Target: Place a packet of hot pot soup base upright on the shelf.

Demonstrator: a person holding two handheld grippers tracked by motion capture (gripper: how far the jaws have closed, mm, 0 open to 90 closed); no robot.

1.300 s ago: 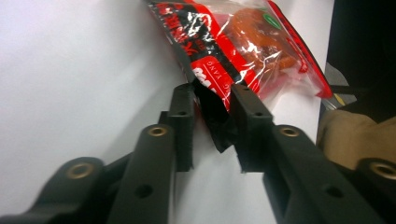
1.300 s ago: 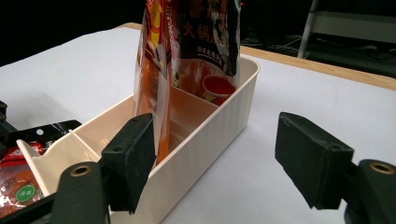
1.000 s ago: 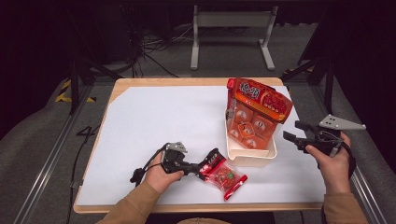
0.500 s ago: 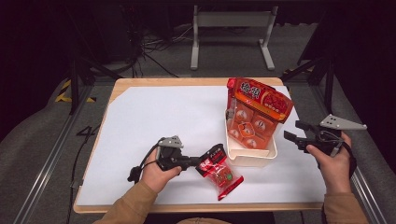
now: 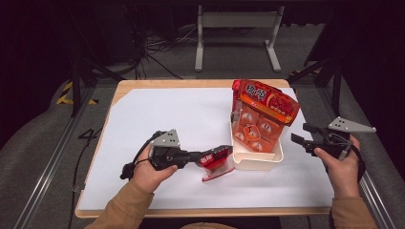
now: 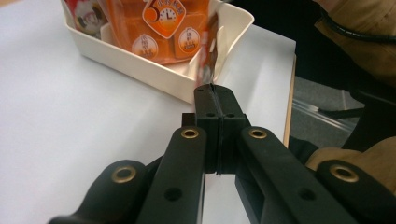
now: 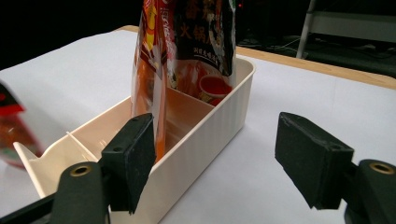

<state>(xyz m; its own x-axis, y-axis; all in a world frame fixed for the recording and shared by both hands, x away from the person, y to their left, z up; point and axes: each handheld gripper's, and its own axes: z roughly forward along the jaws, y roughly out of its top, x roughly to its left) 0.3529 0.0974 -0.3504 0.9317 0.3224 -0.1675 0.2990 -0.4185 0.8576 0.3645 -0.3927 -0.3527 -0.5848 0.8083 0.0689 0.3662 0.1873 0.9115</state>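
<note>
A small red snack packet point(image 5: 218, 163) hangs on edge just left of the white bin's wall point(image 5: 258, 161), with my left gripper point(image 5: 209, 157) shut on its end. In the left gripper view the jaws are pressed together on the packet's thin edge point(image 6: 208, 60), right at the bin's near corner point(image 6: 187, 84). A large orange-red bag point(image 5: 263, 110) stands upright in the bin, leaning at the far end. My right gripper point(image 5: 300, 135) is open beside the bin's right side with nothing between its fingers; its view shows the bin point(image 7: 205, 135), the bag point(image 7: 187, 42) and the packet point(image 7: 11, 133).
A white sheet point(image 5: 167, 114) covers the wooden table, whose edge point(image 5: 200, 211) runs along the front. The bin is split by dividers point(image 7: 77, 142) into compartments. Dark floor, cables and a metal stand point(image 5: 236, 28) lie beyond the table.
My left gripper has carried the red packet rightward, off the sheet, up against the bin's left wall, turning it from flat to on edge. The right gripper has barely moved.
</note>
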